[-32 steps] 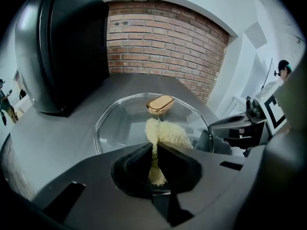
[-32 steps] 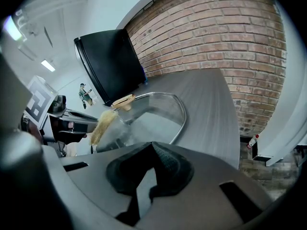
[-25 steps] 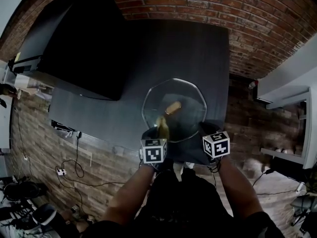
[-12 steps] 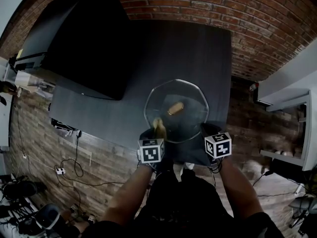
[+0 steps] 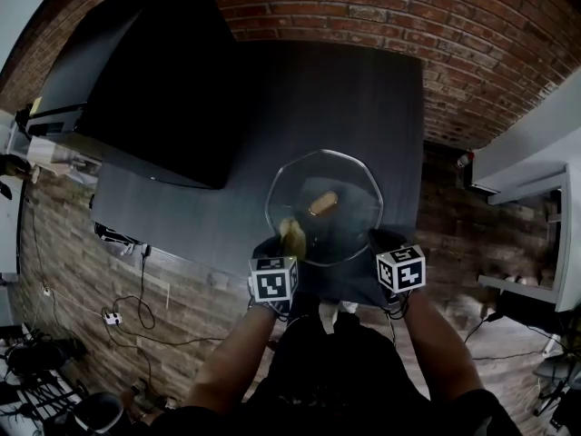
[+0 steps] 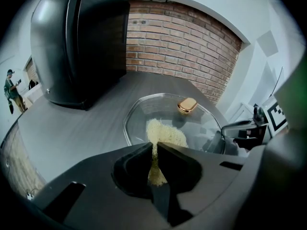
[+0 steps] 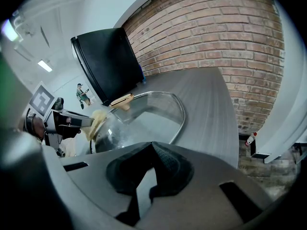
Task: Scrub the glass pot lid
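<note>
A round glass pot lid (image 5: pixel 349 189) with a gold knob (image 5: pixel 321 203) lies near the front edge of a dark table (image 5: pixel 309 89). My left gripper (image 5: pixel 290 251) is shut on a yellow sponge (image 5: pixel 292 236), which presses on the lid's near-left part. In the left gripper view the sponge (image 6: pixel 165 134) spreads over the glass (image 6: pixel 139 111) in front of the knob (image 6: pixel 187 105). My right gripper (image 5: pixel 375 243) is shut on the lid's near-right rim. In the right gripper view the lid (image 7: pixel 156 114) rises tilted from the jaws, with the sponge (image 7: pixel 97 119) at its far side.
A big black box-shaped appliance (image 5: pixel 145 71) takes up the table's left part. A brick wall (image 5: pixel 381 7) runs behind the table. The table's right edge (image 5: pixel 420 134) drops to the floor. Cables (image 5: pixel 127 307) lie on the floor at the left.
The left gripper and sponge have slid a little toward me along the lid's near-left part. The lid and the right gripper have hardly moved.
</note>
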Action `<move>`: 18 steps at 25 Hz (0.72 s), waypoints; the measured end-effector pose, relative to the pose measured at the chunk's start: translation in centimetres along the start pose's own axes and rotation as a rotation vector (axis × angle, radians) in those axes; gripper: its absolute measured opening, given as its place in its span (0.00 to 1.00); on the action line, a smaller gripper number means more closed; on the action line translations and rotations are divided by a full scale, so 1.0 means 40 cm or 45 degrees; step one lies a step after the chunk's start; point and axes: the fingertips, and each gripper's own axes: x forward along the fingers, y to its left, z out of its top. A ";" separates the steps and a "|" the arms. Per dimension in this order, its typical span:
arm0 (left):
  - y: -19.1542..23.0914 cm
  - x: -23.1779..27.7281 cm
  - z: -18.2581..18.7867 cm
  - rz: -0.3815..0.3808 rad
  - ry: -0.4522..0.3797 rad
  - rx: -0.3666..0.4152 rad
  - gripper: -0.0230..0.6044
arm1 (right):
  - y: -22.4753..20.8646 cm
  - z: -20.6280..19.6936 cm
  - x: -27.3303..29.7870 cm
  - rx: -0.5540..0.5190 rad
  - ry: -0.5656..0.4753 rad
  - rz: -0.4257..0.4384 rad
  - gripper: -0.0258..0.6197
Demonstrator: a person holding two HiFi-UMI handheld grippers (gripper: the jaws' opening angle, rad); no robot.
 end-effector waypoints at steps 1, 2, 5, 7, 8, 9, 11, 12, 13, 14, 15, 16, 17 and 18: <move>0.004 -0.004 0.016 0.001 -0.015 0.006 0.11 | -0.001 0.000 0.000 0.005 0.000 0.000 0.07; 0.009 -0.008 0.036 0.002 -0.033 0.016 0.11 | -0.001 -0.001 0.001 0.009 0.002 -0.001 0.07; 0.019 -0.016 0.105 0.002 -0.099 0.053 0.11 | -0.001 -0.004 -0.002 0.019 0.009 -0.016 0.07; 0.019 -0.021 0.160 -0.010 -0.147 0.098 0.11 | 0.008 -0.001 -0.008 0.012 0.002 -0.021 0.07; 0.018 -0.021 0.189 -0.017 -0.168 0.127 0.11 | 0.015 0.004 -0.011 0.004 -0.009 -0.021 0.07; 0.016 -0.018 0.218 -0.025 -0.188 0.158 0.11 | 0.022 0.010 -0.012 -0.005 -0.020 -0.021 0.07; 0.006 -0.004 0.276 -0.052 -0.217 0.221 0.11 | 0.031 0.019 -0.007 -0.012 -0.038 -0.026 0.07; -0.002 0.006 0.304 -0.069 -0.227 0.256 0.11 | 0.034 0.023 -0.002 -0.005 -0.044 -0.031 0.07; -0.011 0.016 0.331 -0.087 -0.235 0.292 0.11 | 0.037 0.028 0.003 0.006 -0.049 -0.036 0.07; -0.021 0.026 0.357 -0.107 -0.242 0.328 0.11 | 0.038 0.034 0.008 0.018 -0.052 -0.041 0.07; -0.032 0.038 0.382 -0.128 -0.246 0.362 0.11 | 0.039 0.040 0.013 0.029 -0.054 -0.047 0.07; -0.046 0.050 0.404 -0.153 -0.247 0.396 0.11 | 0.038 0.044 0.016 0.039 -0.054 -0.053 0.07; -0.062 0.064 0.423 -0.183 -0.245 0.434 0.11 | 0.036 0.048 0.020 0.050 -0.052 -0.060 0.07; -0.080 0.080 0.438 -0.222 -0.238 0.475 0.11 | 0.036 0.050 0.024 0.060 -0.048 -0.066 0.07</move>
